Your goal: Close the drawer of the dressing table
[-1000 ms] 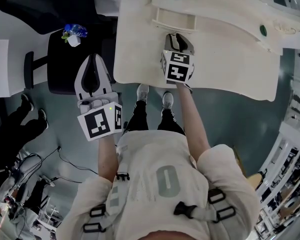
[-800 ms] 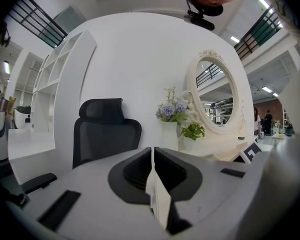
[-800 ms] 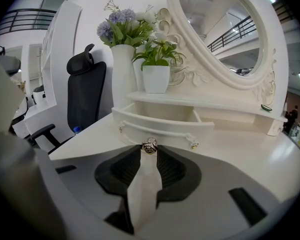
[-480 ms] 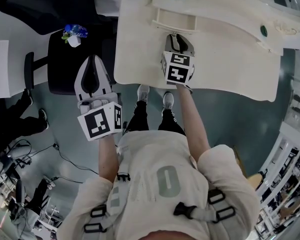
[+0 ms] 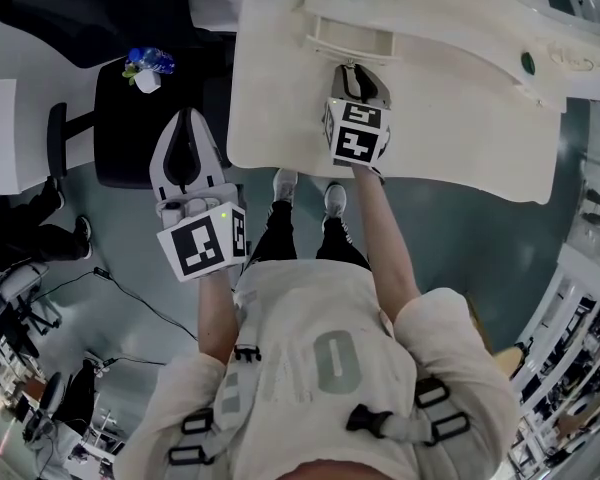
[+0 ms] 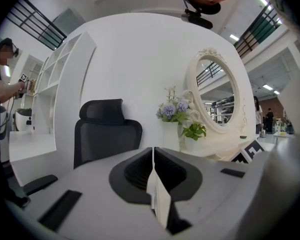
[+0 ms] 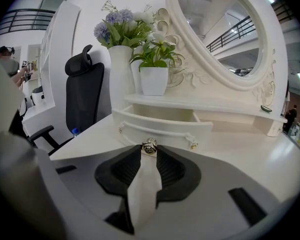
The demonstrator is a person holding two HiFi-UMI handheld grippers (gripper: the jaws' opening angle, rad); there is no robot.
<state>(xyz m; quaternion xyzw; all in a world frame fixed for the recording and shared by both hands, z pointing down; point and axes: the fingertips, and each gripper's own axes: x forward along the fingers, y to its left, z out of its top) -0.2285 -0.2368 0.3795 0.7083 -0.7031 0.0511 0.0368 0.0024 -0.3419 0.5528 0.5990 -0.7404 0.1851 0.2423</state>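
Right gripper (image 5: 356, 70) of mine is clamped on the small metal knob (image 7: 150, 146) of the drawer (image 7: 162, 125), which stands open just ahead of its tips, on the dressing table (image 7: 250, 149). Left gripper (image 6: 153, 156), jaws together and empty, hangs off to the left, facing a black chair (image 6: 106, 134).
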